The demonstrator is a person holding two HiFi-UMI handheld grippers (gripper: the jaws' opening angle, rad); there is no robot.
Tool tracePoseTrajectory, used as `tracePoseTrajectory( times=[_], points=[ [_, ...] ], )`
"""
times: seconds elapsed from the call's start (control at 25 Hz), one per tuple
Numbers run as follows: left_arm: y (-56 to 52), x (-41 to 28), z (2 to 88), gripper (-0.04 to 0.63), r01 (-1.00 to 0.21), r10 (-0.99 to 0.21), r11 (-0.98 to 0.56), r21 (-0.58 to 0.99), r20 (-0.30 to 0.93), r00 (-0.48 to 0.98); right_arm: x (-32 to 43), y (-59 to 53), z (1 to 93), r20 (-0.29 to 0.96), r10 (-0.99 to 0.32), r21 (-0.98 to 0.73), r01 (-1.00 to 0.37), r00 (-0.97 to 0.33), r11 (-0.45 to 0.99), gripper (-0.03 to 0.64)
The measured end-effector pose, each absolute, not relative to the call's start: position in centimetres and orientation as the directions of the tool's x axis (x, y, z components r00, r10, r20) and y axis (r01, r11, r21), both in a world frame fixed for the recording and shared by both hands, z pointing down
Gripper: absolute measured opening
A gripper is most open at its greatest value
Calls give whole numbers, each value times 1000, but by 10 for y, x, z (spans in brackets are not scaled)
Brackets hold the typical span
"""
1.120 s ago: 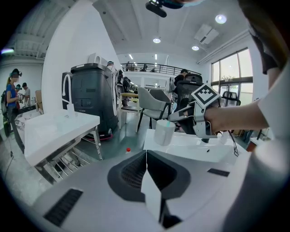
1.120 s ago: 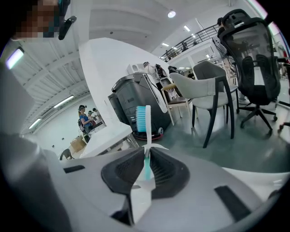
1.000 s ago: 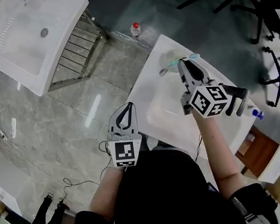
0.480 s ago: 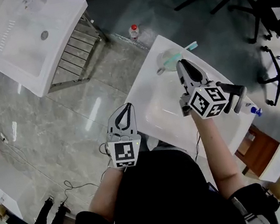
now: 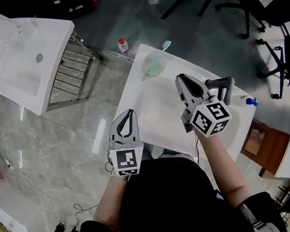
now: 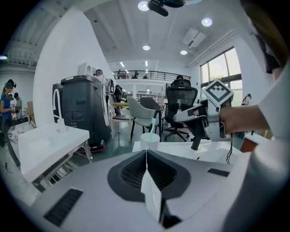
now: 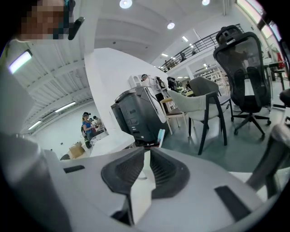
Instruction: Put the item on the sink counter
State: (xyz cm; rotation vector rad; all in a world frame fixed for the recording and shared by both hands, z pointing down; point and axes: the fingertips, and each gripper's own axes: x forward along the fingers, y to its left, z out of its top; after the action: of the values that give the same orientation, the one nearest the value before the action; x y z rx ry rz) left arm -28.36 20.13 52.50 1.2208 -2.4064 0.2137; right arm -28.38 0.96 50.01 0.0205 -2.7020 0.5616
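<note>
A pale green cup (image 5: 152, 62) with a toothbrush (image 5: 165, 45) in it stands upright at the far end of the white sink counter (image 5: 138, 94). My right gripper (image 5: 179, 78) hovers over the basin, shut and empty, well short of the cup. My left gripper (image 5: 129, 112) hangs off the counter's left edge, also shut with nothing in it. The left gripper view shows the cup (image 6: 149, 138) straight beyond the shut left gripper (image 6: 146, 152). In the right gripper view only the toothbrush tip (image 7: 161, 137) peeks past the shut right gripper (image 7: 146, 154).
A black faucet (image 5: 220, 85) stands on the counter beside my right hand, and a small blue item (image 5: 250, 102) lies near the right edge. A red-capped bottle (image 5: 122, 46) stands on the floor beyond the counter. A second white sink (image 5: 25, 61) on a metal rack stands far left; office chairs are behind.
Both grippers have pulled back toward me and risen. The right gripper's tips, close by the cup a second ago, now stand clear of it. The cup and toothbrush stay put.
</note>
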Motion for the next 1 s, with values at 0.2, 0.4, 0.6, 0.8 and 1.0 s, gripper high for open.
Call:
tracePoseTrajectory(
  times=[0.2, 0.4, 0.6, 0.8, 1.0],
  points=[
    [177, -269, 504, 23, -827, -768, 560, 54, 407, -494, -242, -5, 474, 333, 15, -385, -121, -943, 915, 53],
    [150, -249, 483, 23, -855, -805, 517, 48, 368, -466, -198, -15, 451, 302, -18, -377, -136, -953, 916, 53],
    [122, -226, 467, 23, -887, -838, 461, 25, 343, -425, -154, -23, 436, 281, -47, -365, -152, -958, 919, 52],
    [86, -196, 453, 23, -920, -873, 392, 20, 323, -365, -107, -37, 423, 265, -94, -348, -186, -960, 919, 52],
    [46, -160, 440, 23, -949, -906, 314, 16, 304, -294, -56, -55, 414, 260, -135, -319, -217, -956, 923, 52]
  ],
)
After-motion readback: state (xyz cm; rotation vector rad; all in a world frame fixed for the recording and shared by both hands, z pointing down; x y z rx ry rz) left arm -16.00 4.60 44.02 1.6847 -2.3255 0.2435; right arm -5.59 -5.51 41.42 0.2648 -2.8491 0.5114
